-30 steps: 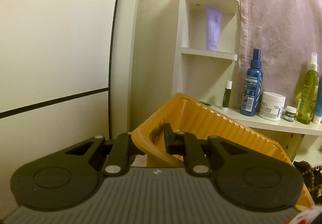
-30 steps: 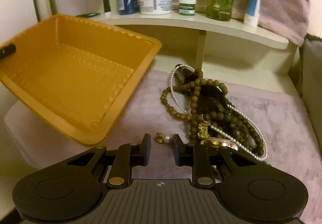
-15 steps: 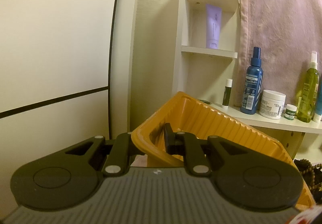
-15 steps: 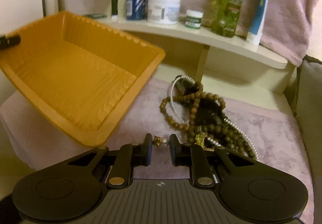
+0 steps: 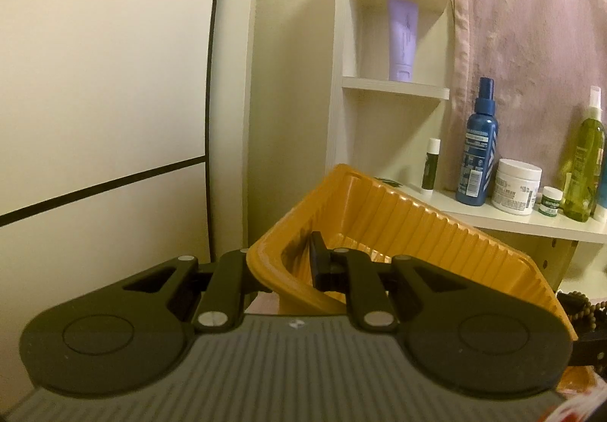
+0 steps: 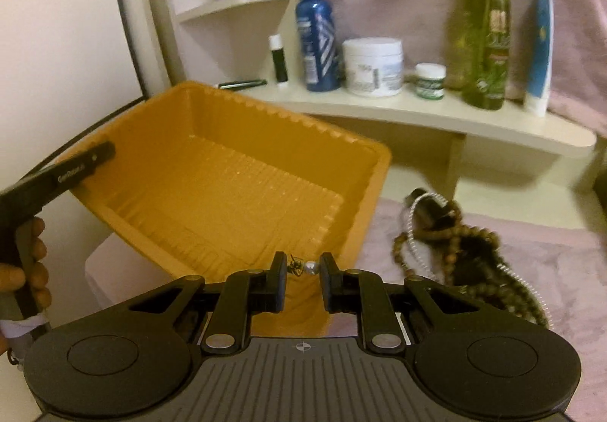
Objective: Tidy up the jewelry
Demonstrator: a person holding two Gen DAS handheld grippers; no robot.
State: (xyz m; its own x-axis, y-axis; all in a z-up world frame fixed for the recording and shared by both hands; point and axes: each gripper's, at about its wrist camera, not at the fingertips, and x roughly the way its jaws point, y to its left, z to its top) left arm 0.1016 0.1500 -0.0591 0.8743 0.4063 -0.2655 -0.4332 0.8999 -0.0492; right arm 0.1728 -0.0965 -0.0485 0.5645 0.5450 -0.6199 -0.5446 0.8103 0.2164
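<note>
Right hand-held gripper (image 6: pixel 302 267) pinches small pearl earring (image 6: pixel 303 266) between pads, jaws just closed on it, just over near rim of orange tray (image 6: pixel 212 171). Left hand-held gripper (image 5: pixel 282 262) clamps tray wall, tray tilted. I carry earring gently over rim, release low inside. Bead necklaces (image 6: pixel 466 251) wait on pink cloth.

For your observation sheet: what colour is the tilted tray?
Orange-yellow tray, clearest in the right wrist view.

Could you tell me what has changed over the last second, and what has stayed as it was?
The right gripper closed on the small pearl earring that lay on the pink cloth, then lifted it toward the orange tray. The left gripper stayed clamped on the tilted tray's rim. The bead necklaces remain heaped on the cloth.
</note>
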